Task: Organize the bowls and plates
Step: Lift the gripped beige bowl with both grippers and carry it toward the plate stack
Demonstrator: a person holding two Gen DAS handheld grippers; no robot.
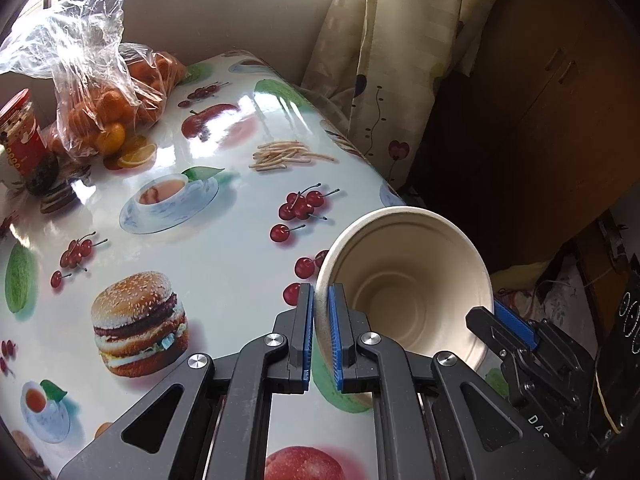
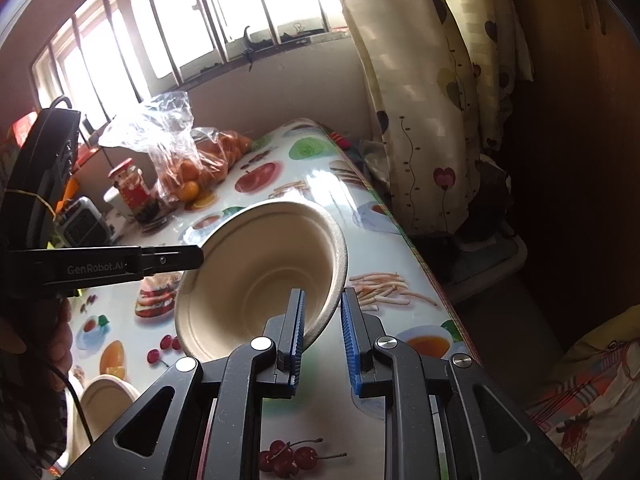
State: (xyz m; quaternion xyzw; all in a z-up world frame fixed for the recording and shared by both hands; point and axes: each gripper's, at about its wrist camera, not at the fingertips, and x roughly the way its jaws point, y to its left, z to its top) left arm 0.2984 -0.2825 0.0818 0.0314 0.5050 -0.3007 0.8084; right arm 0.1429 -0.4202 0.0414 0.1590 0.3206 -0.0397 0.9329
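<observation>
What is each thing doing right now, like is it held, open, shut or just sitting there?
bowl: held up off the table, tilted, gripped at two sides of its rim
left gripper: shut on the bowl rim
right gripper: shut on the bowl rim
plastic bag of oranges: open at top, resting on table
red-lidded jar: lid on, upright

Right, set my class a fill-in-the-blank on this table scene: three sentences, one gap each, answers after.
1. The left gripper and the right gripper both pinch the rim of one beige ____.
2. The clear plastic bag on the table holds ____.
3. The jar beside that bag has a ____ lid.
Missing words: bowl; oranges; red.
</observation>
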